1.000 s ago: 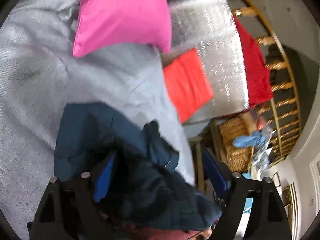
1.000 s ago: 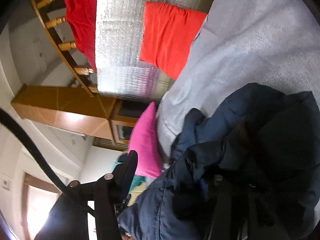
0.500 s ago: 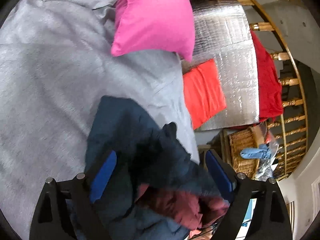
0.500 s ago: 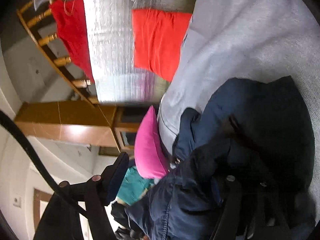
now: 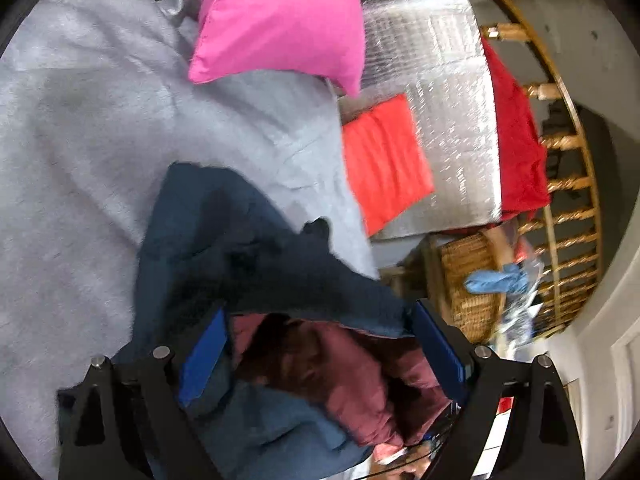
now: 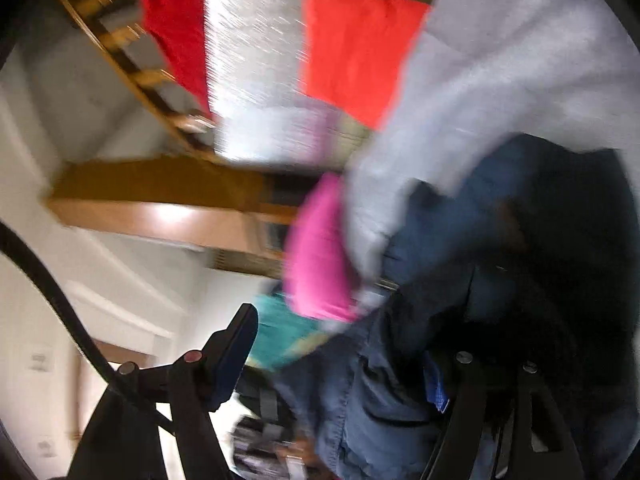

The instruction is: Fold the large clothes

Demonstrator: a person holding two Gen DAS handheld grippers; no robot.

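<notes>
While both my claws hang over the heap: nothing is gripped.
Left claw (image 5: 316, 356): spread wide, dark navy-blue padded jacket (image 5: 240, 248) with maroon lining (image 5: 352, 372) bunched loosely between its pads.
Right claw (image 6: 340, 364): jaws have just been opening; jacket fabric lies across them, unpinched.
Jacket: crumpled on the grey fleece blanket (image 5: 80, 140), near the pink square cushion (image 5: 280, 20).
Next, I judge: pinch an outer hem, not the lining, and spread it flat before folding.

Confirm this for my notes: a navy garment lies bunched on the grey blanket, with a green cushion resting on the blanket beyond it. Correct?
Not quite. The cushion resting on the grey blanket beyond the navy garment is pink, not green, as the left wrist view shows plainly. The rest stands: the garment lies bunched on the blanket.
</notes>
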